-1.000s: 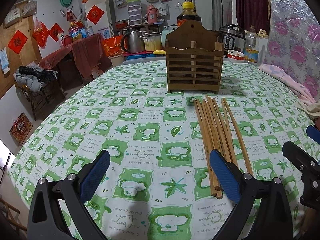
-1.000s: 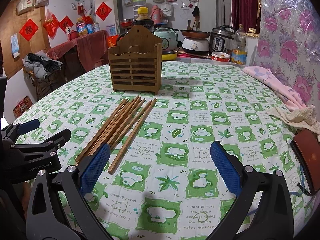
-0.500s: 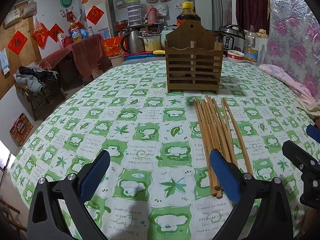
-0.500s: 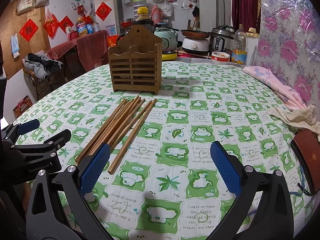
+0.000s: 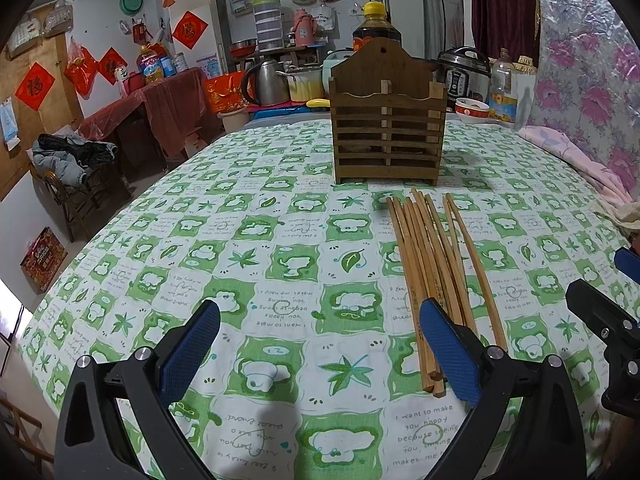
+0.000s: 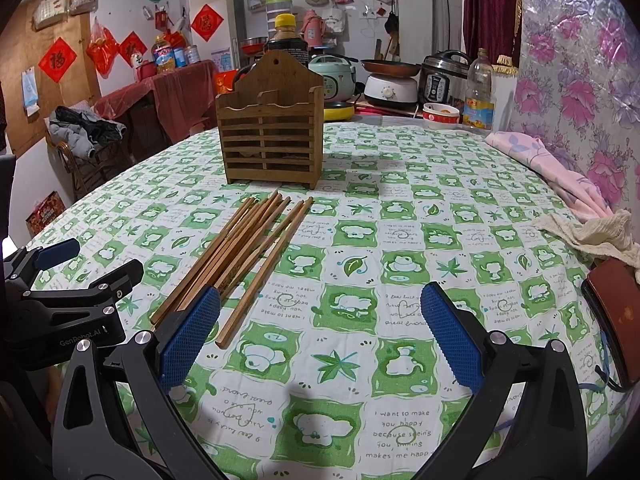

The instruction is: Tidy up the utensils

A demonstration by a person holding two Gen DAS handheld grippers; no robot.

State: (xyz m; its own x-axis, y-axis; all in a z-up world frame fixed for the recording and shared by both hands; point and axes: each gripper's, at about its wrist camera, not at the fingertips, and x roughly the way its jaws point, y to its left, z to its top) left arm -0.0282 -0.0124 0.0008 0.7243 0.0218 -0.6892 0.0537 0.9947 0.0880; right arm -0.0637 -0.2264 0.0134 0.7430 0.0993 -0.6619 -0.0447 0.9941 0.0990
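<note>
Both grippers gape wide, holding nothing. The chopsticks (image 5: pixel 434 268) lie ahead between the left gripper (image 5: pixel 320 344) and right gripper (image 6: pixel 320 332); the wooden holder (image 5: pixel 389 136) stands just beyond them.

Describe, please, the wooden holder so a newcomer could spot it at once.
On the green-and-white tablecloth, look just beyond the far tips of the chopsticks. The holder stands upright there: a brown slatted box with a peaked back, the only wooden thing standing on the cloth.
</note>
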